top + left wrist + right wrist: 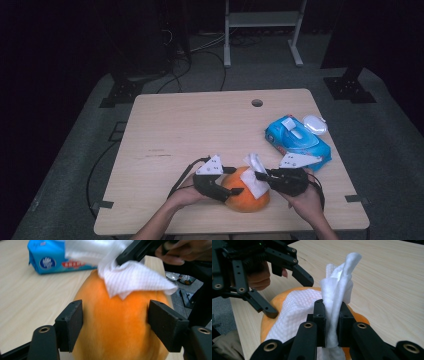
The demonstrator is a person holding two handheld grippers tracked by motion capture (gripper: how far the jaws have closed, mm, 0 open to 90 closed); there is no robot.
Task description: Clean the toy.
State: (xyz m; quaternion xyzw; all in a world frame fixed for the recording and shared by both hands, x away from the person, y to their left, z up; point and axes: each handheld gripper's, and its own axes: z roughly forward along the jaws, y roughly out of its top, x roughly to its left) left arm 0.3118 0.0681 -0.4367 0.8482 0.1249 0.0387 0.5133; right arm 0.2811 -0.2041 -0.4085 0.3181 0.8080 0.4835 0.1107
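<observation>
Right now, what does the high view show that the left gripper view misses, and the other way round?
High view: the whole table with its hole, a white lid-like thing beside the wipes pack, and both hands.
Left gripper view: the left gripper with its fingers against the sides of the orange fruit.
Both: fruit, white wipe, wipes pack, and the right gripper.

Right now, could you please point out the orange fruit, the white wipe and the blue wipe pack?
orange fruit [120, 327]: left gripper view, bare front skin.
white wipe [294, 312]: right gripper view, draped flat part.
blue wipe pack [306, 142]: high view, top face.
</observation>
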